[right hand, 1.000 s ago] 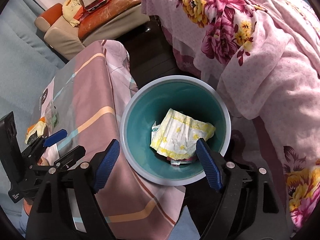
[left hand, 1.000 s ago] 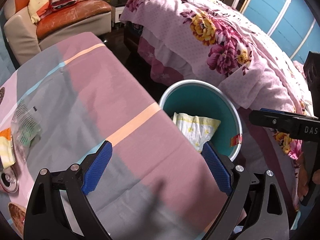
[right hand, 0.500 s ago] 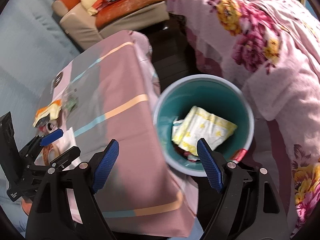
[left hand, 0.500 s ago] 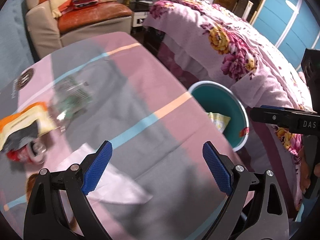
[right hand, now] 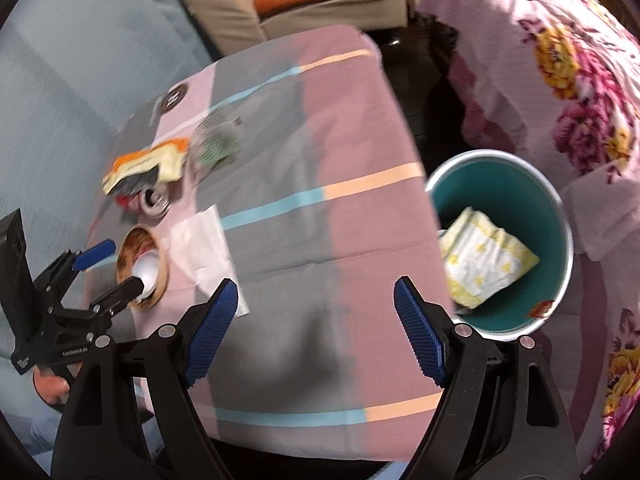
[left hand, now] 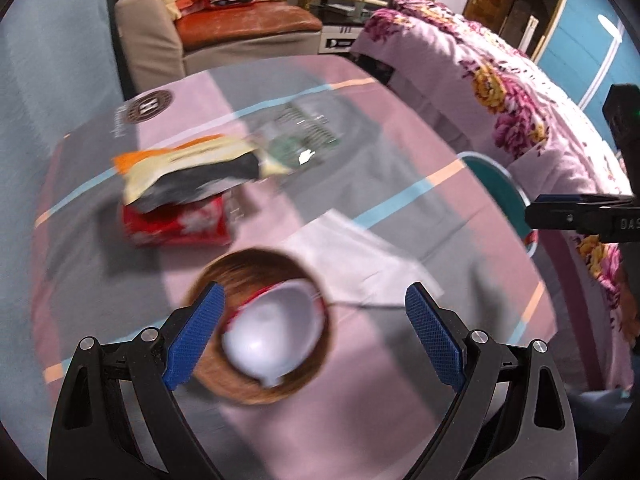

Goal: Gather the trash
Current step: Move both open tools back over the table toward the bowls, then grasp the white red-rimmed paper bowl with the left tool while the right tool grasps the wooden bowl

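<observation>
A teal bin (right hand: 520, 184) stands on the floor right of the table, with a white and yellow wrapper (right hand: 486, 256) inside. On the table lie an orange and cream snack bag (left hand: 192, 172), a red can (left hand: 176, 220), a clear plastic bag (left hand: 308, 132), a white napkin (left hand: 360, 256) and a wooden bowl (left hand: 296, 380) holding a white cup (left hand: 272, 332). My left gripper (left hand: 314, 336) is open above the bowl. My right gripper (right hand: 316, 324) is open and empty over the table's near side. The left gripper also shows in the right wrist view (right hand: 108, 268).
A bed with a pink floral cover (right hand: 560, 60) stands right of the bin. A beige and orange sofa (left hand: 224, 28) stands beyond the table. The striped tablecloth (right hand: 320, 120) covers the table.
Both grippers have swung left, away from the bin and over the table. The left gripper has come over the wooden bowl; the trash on the table has come into view.
</observation>
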{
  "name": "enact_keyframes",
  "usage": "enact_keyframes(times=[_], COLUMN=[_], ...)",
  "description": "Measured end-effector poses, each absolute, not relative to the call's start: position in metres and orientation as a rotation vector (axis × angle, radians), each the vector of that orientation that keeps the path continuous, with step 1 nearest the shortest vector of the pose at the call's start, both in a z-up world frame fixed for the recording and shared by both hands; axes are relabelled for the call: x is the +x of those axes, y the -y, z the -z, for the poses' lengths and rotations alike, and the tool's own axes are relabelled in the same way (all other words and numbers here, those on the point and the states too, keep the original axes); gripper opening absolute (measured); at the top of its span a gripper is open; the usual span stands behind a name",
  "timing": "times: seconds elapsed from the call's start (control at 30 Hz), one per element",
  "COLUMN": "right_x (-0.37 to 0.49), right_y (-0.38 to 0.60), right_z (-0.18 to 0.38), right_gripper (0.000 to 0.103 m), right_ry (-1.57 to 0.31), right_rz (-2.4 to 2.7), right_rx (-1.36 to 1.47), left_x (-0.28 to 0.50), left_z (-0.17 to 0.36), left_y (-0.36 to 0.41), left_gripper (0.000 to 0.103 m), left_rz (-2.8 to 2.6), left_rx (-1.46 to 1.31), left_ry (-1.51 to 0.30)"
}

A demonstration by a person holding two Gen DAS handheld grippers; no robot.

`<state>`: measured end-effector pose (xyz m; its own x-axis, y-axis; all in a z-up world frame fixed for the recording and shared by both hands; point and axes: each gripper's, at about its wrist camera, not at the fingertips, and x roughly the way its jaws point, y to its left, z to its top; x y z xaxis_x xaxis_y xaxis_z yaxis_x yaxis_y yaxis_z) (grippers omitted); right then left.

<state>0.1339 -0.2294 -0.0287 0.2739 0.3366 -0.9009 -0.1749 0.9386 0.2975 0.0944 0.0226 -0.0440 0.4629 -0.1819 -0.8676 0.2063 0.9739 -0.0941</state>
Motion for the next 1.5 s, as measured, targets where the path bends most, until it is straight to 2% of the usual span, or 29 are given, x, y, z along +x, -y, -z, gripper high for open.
enact_keyframes(times=[0.2,0.3,0.33,0.47,0.7,0.97,1.0,1.03,1.07,1.13,1.33,1.5], right_x=[0.127,0.126,0.126,0.129,0.133,0.136,0.136,0.136,0.136,0.136,0.133,0.133], right_y=[0.195,0.184,0.181,0.174,0.168,0.165,0.165,0.164,0.163,0.162,0.155,0.148], right_z=[0.037,0.041,0.042,0.045,0.051,0.055,0.056,0.056,0.057,0.058,0.057,0.054], right_gripper=[0.077,0.077,0.077,0.077,0.077,0.077,0.077,0.077,0.077,0.077,0.077,0.077], right_ry=[-1.293,-1.307,-1.310,-1.320,-1.333,-1.341,-1.343,-1.344,-1.344,-1.346,-1.340,-1.333], right_rz=[-0.392,-0.398,-0.399,-0.405,-0.418,-0.425,-0.425,-0.425,-0.426,-0.429,-0.432,-0.445], right_rx=[0.111,0.096,0.094,0.092,0.095,0.109,0.111,0.113,0.115,0.119,0.123,0.117], left_x=[0.090,0.091,0.091,0.093,0.098,0.106,0.105,0.105,0.103,0.098,0.090,0.087], left_z=[0.059,0.064,0.066,0.071,0.082,0.093,0.093,0.094,0.095,0.097,0.088,0.071], left_y=[-0.047,-0.053,-0.054,-0.051,-0.043,-0.052,-0.053,-0.053,-0.052,-0.048,-0.056,-0.080], left_gripper=[0.090,0.080,0.071,0.057,0.057,0.055,0.050,0.030,0.021,0.015,0.006,0.005], left_rz=[0.230,0.240,0.244,0.252,0.294,0.297,0.309,0.338,0.345,0.354,0.280,0.204], left_rx=[0.028,0.048,0.057,0.114,0.202,0.131,0.114,0.083,0.077,0.078,0.000,-0.068], left_ry=[-1.078,-1.085,-1.089,-1.093,-1.095,-1.124,-1.127,-1.142,-1.145,-1.141,-1.105,-1.060])
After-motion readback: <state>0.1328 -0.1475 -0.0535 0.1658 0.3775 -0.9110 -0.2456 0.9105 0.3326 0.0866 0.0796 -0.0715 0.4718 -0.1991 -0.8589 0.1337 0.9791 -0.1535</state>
